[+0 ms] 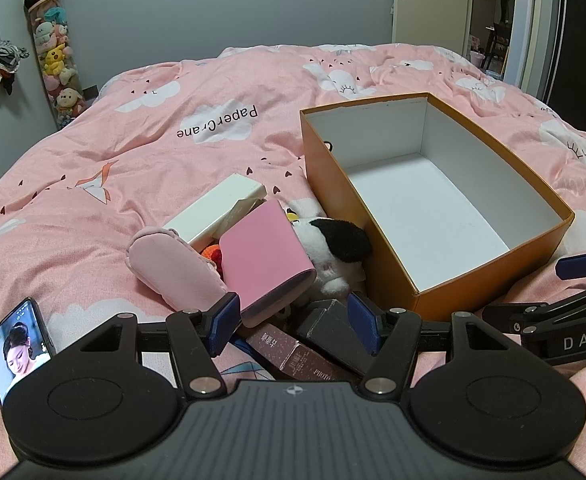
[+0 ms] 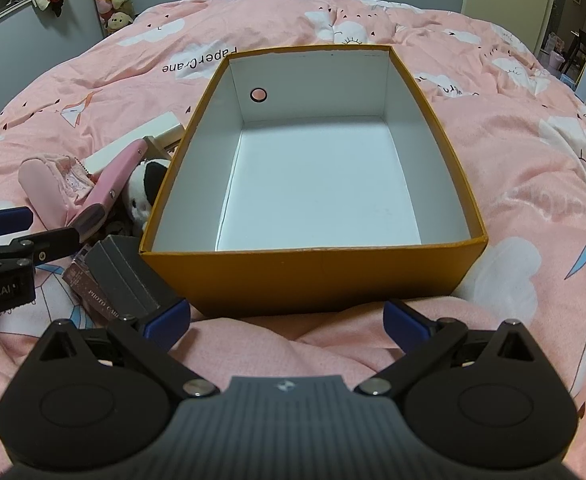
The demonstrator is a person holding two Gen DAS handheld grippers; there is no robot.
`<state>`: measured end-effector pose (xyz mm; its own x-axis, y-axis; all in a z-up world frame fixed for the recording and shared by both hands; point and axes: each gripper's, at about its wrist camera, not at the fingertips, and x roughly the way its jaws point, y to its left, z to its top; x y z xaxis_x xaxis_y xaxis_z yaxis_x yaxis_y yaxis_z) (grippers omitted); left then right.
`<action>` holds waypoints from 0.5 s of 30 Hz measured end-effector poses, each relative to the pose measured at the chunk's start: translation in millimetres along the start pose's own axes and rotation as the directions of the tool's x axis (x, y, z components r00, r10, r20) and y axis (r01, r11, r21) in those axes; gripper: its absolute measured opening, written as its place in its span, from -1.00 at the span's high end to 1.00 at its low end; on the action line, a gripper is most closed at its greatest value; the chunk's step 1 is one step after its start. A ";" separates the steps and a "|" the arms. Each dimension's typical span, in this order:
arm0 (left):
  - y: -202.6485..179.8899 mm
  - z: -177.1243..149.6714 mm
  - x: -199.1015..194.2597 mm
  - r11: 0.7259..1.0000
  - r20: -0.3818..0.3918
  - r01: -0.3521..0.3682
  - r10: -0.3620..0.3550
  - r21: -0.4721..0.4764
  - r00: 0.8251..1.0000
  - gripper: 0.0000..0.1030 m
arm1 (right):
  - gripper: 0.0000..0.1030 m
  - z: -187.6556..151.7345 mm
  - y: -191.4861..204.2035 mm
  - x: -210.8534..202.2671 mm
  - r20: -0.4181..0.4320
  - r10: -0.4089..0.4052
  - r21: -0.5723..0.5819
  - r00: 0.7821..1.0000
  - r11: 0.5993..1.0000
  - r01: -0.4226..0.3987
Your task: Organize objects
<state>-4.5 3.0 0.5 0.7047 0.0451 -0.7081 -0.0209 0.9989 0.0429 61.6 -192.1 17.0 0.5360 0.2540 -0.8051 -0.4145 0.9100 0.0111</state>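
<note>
Hanging wide open and gripping nothing, the left claw (image 1: 295,330) tilts down over a jumble of small things piled just left of the orange box (image 1: 473,280), the landmark here. Between and just beyond its blue fingertips (image 1: 225,322) lie a dark grey carton (image 1: 329,326) and a maroon speckled carton (image 1: 293,354). A little farther out, against the orange box's left wall, rest a pink case (image 1: 263,254), a pale pink pouch (image 1: 173,268), a black-and-white plush toy (image 1: 333,252) and a long white carton (image 1: 217,210).

The right claw (image 2: 287,318) is spread just as wide and is also empty, poised just in front of the orange box's near wall, not touching it. The box stands open, its white inside bare, with a small round hole (image 2: 259,95) in its far-left wall.

Everything sits on a bed under a pink quilt (image 1: 93,184) printed with white clouds and paper cranes. Behind the box is a grey wall, with an open doorway (image 1: 489,16) far to its right and a tall clear tube of plush toys (image 1: 55,56) far to its left.

Only the left wrist view shows a phone (image 1: 19,350) with a lit screen, propped well left of the box. Only the right wrist view looks squarely into the box and shows the hole from inside.
</note>
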 end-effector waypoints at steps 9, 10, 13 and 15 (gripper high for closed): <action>15.0 -5.9 -8.9 0.998 0.037 0.033 -0.031 -0.052 0.999 -0.34 | -0.98 3.9 2.1 -13.7 0.085 0.028 -0.025 0.996 0.999 -0.026; 18.3 -4.5 -6.8 0.997 0.033 0.044 -0.042 -0.059 0.999 -0.33 | -0.98 5.9 3.1 -15.2 0.092 0.040 -0.034 0.995 0.999 -0.037; 25.5 -2.5 -9.8 0.994 0.024 0.080 -0.078 -0.068 0.997 -0.11 | -0.98 10.9 6.3 -20.6 0.126 0.094 -0.069 0.988 0.994 -0.086; 29.5 -3.6 -11.4 0.992 0.000 0.106 -0.106 -0.067 0.994 0.05 | -0.94 15.1 9.2 -23.7 0.142 0.137 -0.100 0.980 0.987 -0.123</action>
<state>-15.7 32.1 7.3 0.7027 -0.0613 -0.7088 0.0063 0.9968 -0.0799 56.3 -184.8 45.1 0.5735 0.4198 -0.7035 -0.5489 0.8343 0.0504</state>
